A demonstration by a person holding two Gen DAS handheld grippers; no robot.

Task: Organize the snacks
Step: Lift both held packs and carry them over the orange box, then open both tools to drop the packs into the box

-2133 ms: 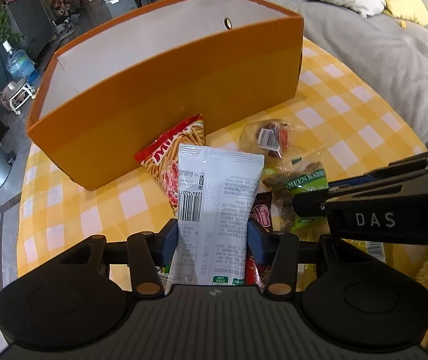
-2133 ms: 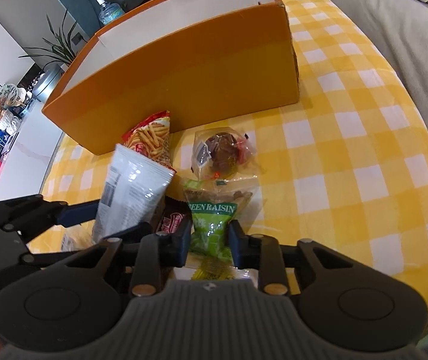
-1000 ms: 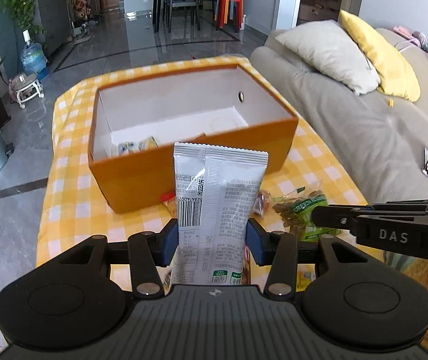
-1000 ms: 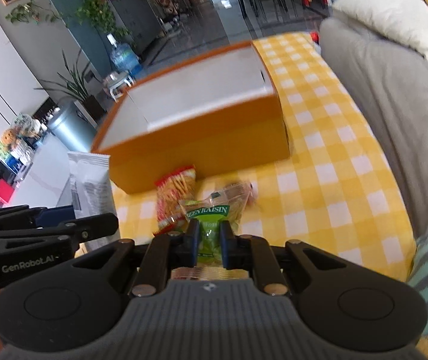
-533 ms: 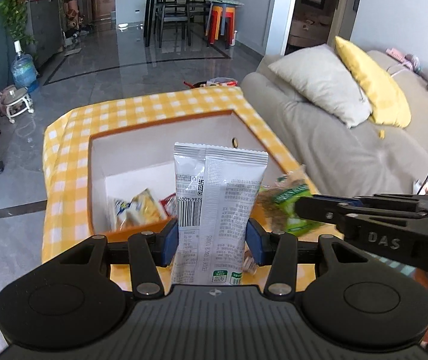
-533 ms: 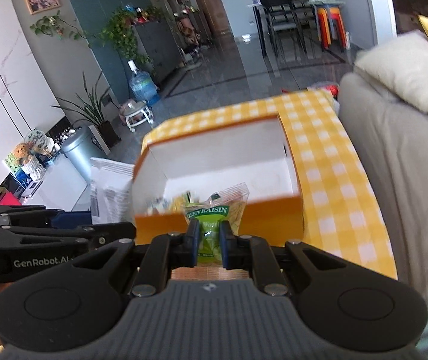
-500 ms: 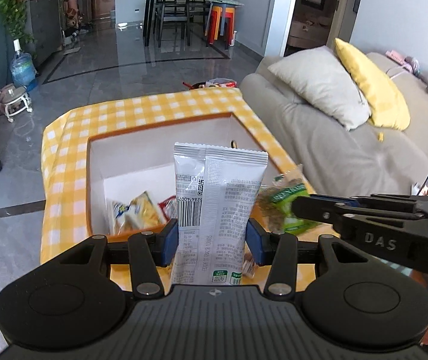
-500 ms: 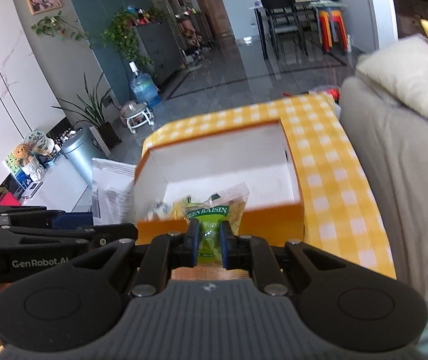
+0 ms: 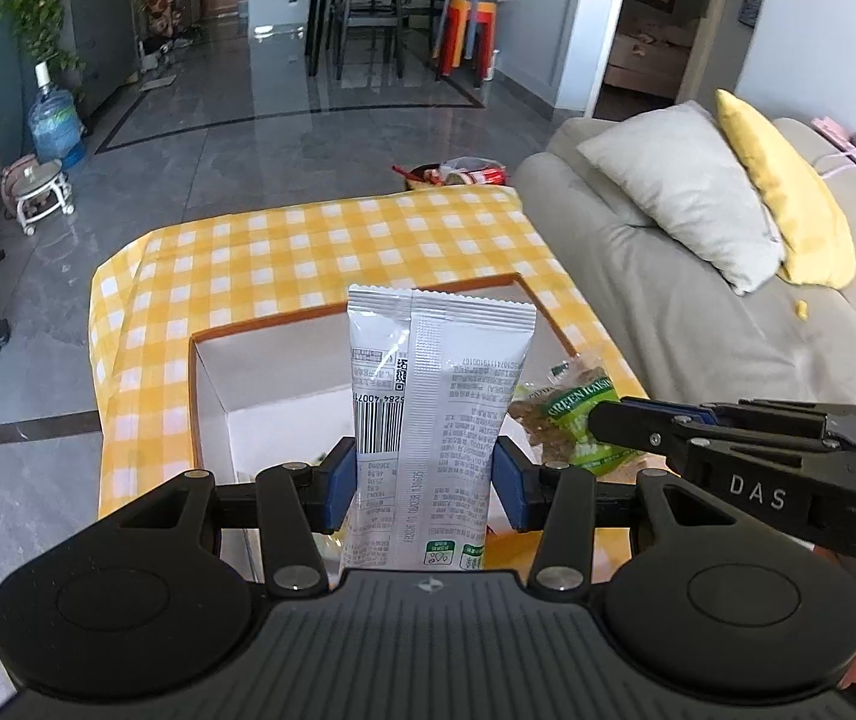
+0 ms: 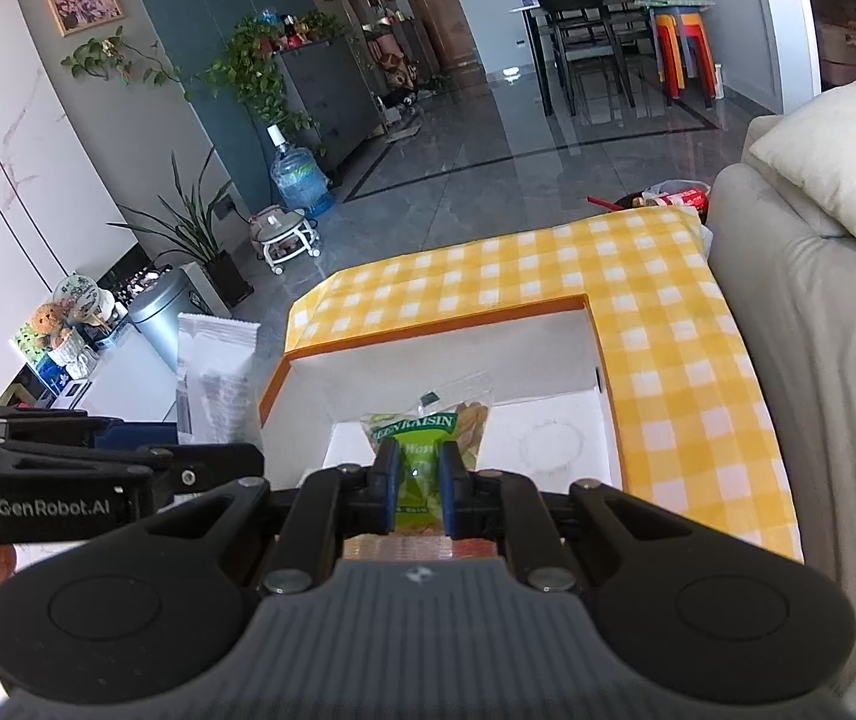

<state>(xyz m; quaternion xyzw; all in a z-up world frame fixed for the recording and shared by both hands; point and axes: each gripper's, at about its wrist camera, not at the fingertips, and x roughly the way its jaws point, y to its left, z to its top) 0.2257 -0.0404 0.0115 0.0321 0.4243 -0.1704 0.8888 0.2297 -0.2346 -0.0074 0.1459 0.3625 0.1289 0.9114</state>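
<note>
With both sets of fingers clamped, the left gripper [image 9: 425,474] on a tall white foil snack pouch [image 9: 436,414] and the right gripper [image 10: 417,483] on a green raisin bag [image 10: 425,441] above the orange white-lined cardboard box [image 10: 428,324], crowded releases risk packets snagging or spilling over the rim.

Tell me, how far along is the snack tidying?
Midway, it seems. The left gripper holds a white snack packet and the right gripper a green raisin bag, both above the open orange box. Neither is dropped in yet; any other leftovers aren't visible.

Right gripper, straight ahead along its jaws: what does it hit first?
Probably the white inside of the orange box. The right gripper, shut on the raisin bag, points into the open box; depth is unclear.
</note>
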